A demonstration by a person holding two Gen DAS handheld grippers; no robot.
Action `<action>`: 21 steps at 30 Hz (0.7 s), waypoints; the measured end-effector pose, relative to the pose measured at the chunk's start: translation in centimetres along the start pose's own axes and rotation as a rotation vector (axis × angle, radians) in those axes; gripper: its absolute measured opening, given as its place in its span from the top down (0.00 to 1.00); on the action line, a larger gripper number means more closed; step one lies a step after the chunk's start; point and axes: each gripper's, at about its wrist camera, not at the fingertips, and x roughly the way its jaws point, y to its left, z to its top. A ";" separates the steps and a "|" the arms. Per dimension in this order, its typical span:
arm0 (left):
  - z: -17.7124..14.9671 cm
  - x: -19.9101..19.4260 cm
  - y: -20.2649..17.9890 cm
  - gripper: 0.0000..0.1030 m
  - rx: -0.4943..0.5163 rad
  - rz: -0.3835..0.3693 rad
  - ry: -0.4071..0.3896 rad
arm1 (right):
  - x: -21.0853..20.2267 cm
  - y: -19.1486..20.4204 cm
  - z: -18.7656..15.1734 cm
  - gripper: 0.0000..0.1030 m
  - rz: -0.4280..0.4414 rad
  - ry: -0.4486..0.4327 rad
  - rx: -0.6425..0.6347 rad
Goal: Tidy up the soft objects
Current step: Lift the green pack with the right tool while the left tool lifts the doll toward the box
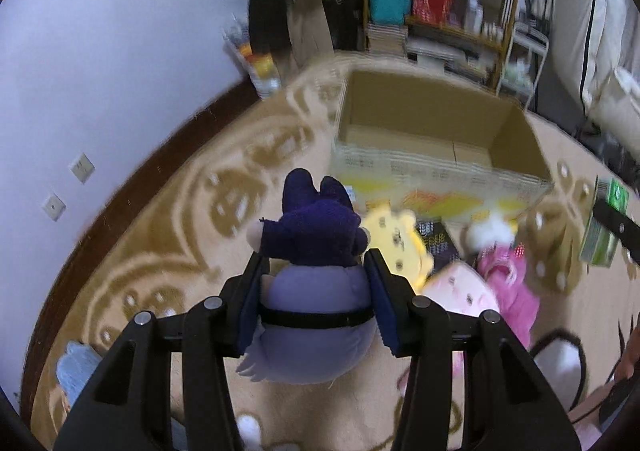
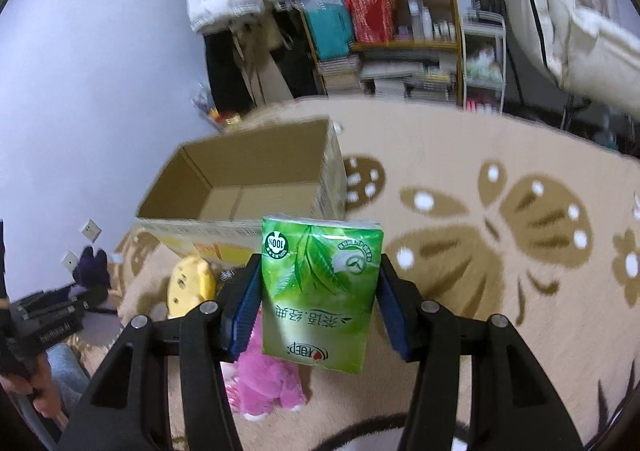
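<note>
Purple plush (image 1: 316, 275) is sitting squeezed between the left claw's (image 1: 318, 271) pads, hanging above the rug (image 1: 168, 219). Green tissue pack (image 2: 320, 291) is riding clamped in the right claw (image 2: 320, 283). Open box (image 2: 256, 175) is waiting just ahead of both, yellow plush (image 1: 400, 243) and pink plush (image 2: 268, 379) lying below.

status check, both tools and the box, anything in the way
Left tool shut on purple plush. Right tool shut on green tissue pack. Cardboard box open ahead, looks empty. Plush pile at its near wall.
</note>
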 end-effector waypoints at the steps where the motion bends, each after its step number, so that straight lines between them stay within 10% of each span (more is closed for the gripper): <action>1: 0.4 -1.0 0.2 0.54 -0.001 0.006 -0.026 | -0.4 0.2 0.0 0.45 0.003 -0.014 -0.009; 11: 4.2 -5.2 -0.3 0.54 0.034 0.069 -0.269 | -2.5 2.8 0.9 0.45 -0.007 -0.108 -0.097; 21: 6.9 -5.2 -2.9 0.53 0.136 0.051 -0.318 | -1.2 4.2 4.1 0.45 -0.017 -0.160 -0.141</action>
